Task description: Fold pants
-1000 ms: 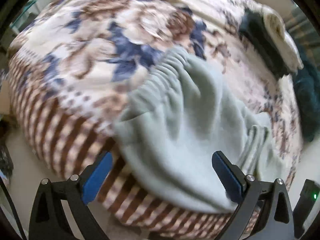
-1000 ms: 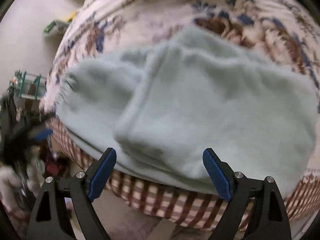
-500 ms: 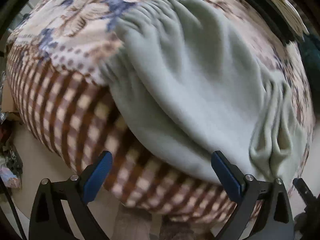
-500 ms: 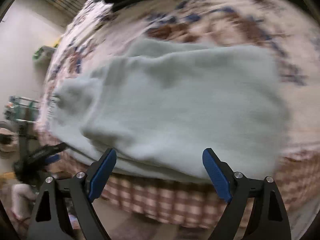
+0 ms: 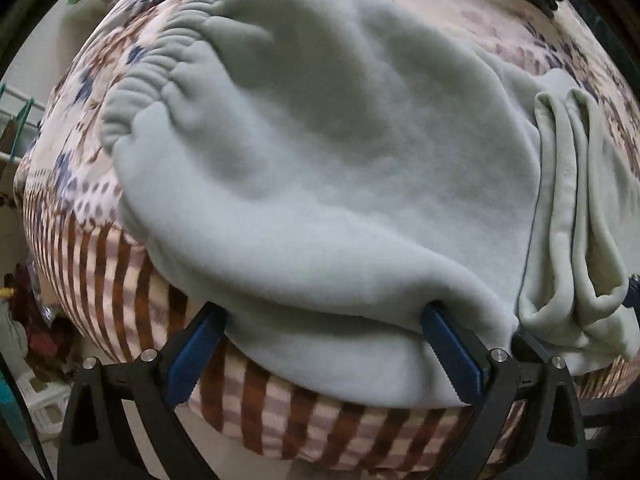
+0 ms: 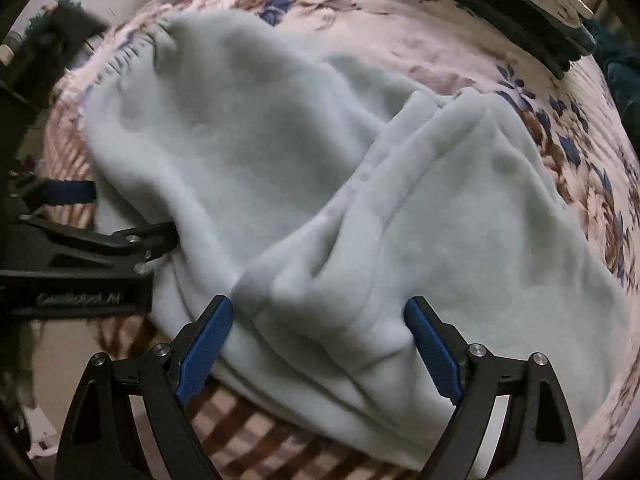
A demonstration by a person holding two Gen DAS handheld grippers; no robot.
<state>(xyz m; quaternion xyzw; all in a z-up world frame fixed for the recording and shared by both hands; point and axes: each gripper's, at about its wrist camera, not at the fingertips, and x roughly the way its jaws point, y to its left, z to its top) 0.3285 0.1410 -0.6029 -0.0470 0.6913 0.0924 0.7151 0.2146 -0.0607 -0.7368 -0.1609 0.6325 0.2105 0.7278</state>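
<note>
Here the pants [image 5: 340,168] lay straight ahead along the bed [image 5: 100,248] edge, both the left gripper [image 5: 324,344] and right gripper [image 6: 320,344] wide open, straddling the near hem, gripping nothing.

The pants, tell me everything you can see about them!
The pants are pale grey-green and look like soft, fuzzy fleece. A gathered elastic waistband bunches at the far left. They lie rumpled on the flowered bedspread, partly folded over, near edge hanging past the bed's side. Both open grippers, left gripper and right gripper, straddle that edge.
</note>
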